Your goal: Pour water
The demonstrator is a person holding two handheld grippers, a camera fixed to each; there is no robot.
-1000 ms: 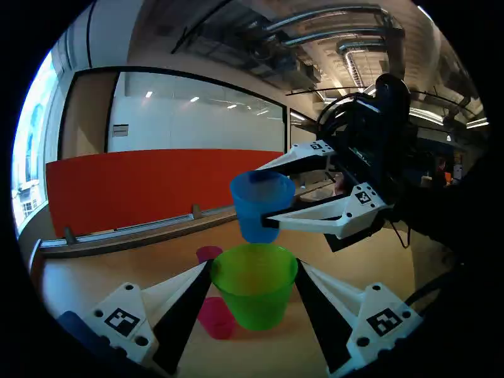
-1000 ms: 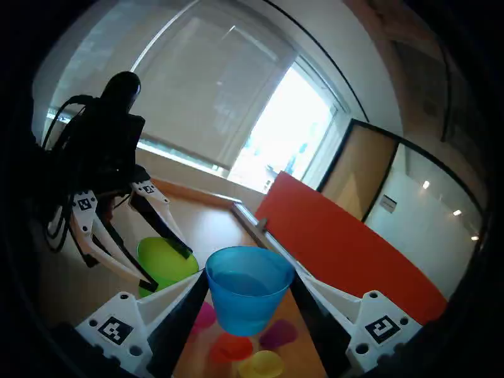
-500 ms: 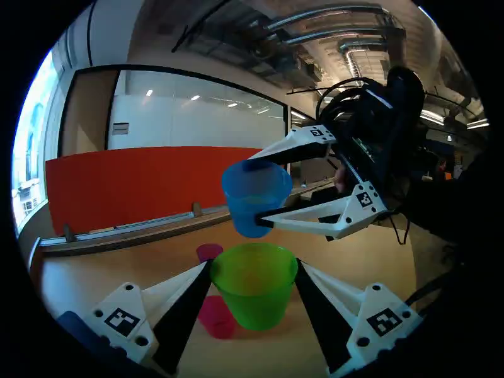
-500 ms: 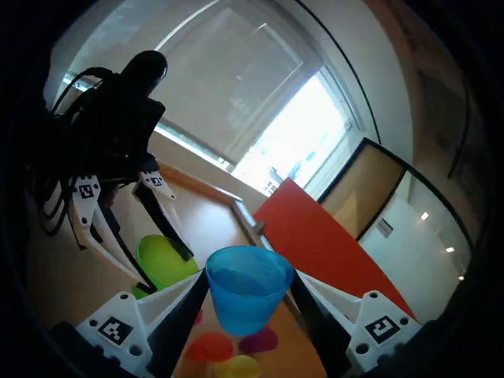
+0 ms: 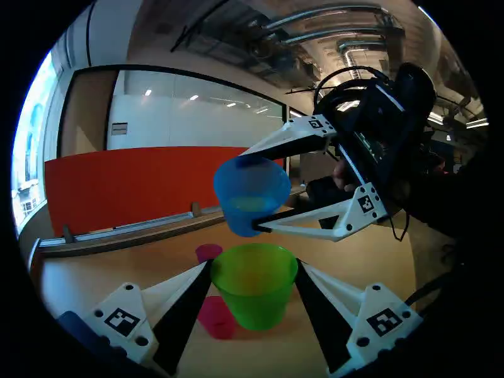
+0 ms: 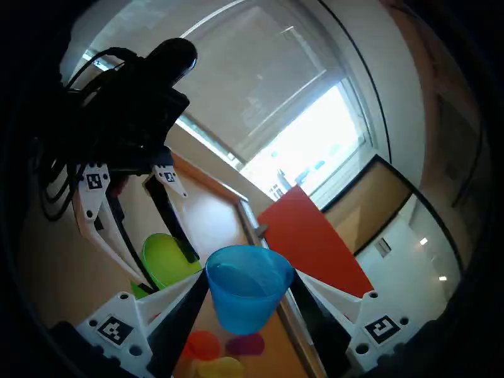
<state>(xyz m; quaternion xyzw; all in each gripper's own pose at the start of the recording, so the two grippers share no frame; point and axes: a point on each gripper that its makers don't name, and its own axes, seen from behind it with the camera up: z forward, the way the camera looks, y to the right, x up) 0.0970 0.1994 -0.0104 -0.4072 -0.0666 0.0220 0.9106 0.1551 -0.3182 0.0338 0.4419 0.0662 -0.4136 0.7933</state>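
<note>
The right gripper (image 6: 250,283) is gripping a tilted blue cup (image 5: 249,201) of water above the green cup (image 5: 255,293) clamped by the left gripper (image 5: 253,277) (seemingly nothing poured yet).

My right gripper (image 5: 249,190) rolls further over and the blue cup (image 5: 252,196) between my jaws tips more toward the green cup (image 5: 254,283), sliding toward 10 o'clock in the left gripper view. In the right gripper view the room slants more steeply, and my left gripper (image 6: 169,269) now reaches higher toward 10 o'clock.
</note>
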